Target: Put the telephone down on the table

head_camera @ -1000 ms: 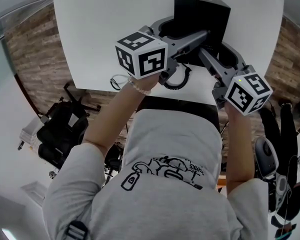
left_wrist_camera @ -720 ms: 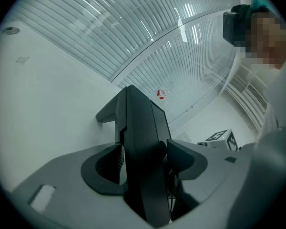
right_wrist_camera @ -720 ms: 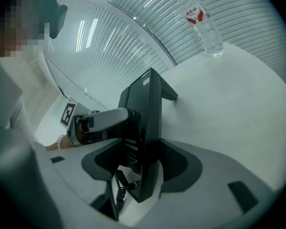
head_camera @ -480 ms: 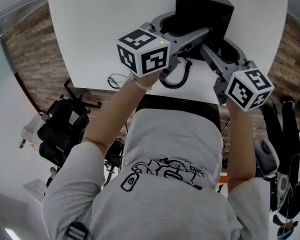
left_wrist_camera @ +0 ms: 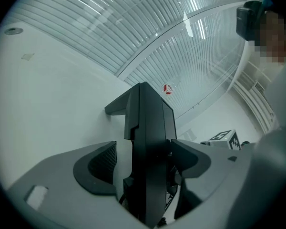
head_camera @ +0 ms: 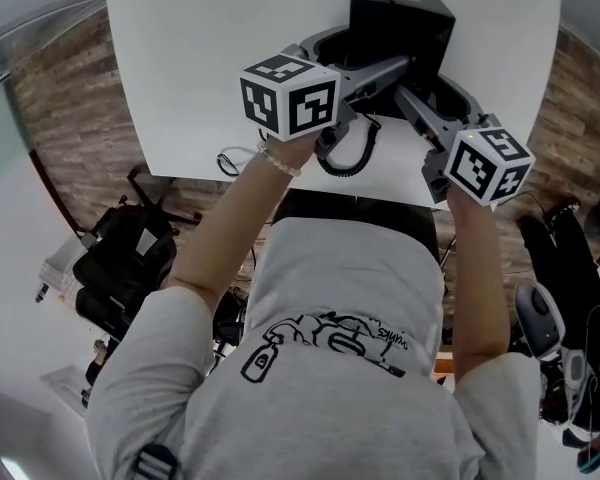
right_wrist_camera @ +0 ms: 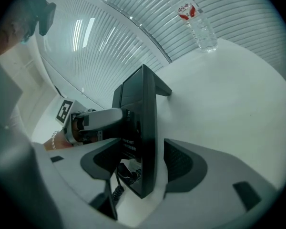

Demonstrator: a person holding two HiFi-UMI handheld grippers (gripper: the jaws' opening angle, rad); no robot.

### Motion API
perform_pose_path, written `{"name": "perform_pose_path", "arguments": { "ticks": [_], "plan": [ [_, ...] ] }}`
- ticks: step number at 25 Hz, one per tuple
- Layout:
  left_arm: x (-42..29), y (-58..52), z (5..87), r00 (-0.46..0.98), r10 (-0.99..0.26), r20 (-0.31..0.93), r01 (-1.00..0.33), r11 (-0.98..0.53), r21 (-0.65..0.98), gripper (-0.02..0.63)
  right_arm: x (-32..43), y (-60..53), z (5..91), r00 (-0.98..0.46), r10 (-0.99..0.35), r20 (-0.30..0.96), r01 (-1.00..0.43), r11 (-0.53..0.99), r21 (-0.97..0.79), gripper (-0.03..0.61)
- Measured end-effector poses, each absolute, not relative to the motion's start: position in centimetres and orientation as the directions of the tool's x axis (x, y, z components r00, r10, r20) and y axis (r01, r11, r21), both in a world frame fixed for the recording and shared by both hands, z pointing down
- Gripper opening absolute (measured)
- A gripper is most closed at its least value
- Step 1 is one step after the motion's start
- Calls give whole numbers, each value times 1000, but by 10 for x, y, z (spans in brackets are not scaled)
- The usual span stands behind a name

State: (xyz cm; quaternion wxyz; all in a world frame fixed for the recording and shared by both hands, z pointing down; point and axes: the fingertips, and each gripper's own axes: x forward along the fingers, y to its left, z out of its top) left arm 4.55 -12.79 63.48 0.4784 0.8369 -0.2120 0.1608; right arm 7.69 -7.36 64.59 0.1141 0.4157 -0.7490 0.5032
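A black telephone [head_camera: 400, 23] rests on the white table [head_camera: 210, 68], tipped up on edge, with its coiled cord [head_camera: 345, 158] trailing toward the near edge. My left gripper [head_camera: 355, 56] reaches it from the left and my right gripper [head_camera: 435, 93] from the right. In the left gripper view the telephone [left_wrist_camera: 148, 151] stands between the jaws of that gripper [left_wrist_camera: 145, 161], which are opening, with a pale gap at the left pad. In the right gripper view the telephone's thin edge [right_wrist_camera: 140, 128] lies between that gripper's [right_wrist_camera: 143, 161] opening jaws, with gaps on both sides.
A clear water bottle with a red label [right_wrist_camera: 198, 20] stands far back on the table. The table's near edge runs just under both hands. A black office chair [head_camera: 120, 258] sits on the floor to the left, and more dark gear [head_camera: 540, 308] lies to the right.
Both hands stay at the telephone with hardly any shift. The telephone keeps its place on the table.
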Motion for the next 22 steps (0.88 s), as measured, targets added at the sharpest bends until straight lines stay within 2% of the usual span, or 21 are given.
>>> {"name": "perform_pose_path", "arguments": {
  "ticks": [6, 18, 22],
  "plan": [
    [21, -122, 632, 807, -228, 545, -585, -429, 688, 344, 109, -77, 629, -504, -554, 663, -851, 188, -490, 239],
    [-8, -120, 542, 809, -363, 462, -588, -509, 629, 343, 131, -85, 536, -415, -702, 579, -910, 314, -272, 236],
    [-1, -123, 503, 825, -408, 390, -564, -565, 602, 339, 133, -90, 500, -397, -747, 534, -917, 348, -194, 226]
  ]
}}
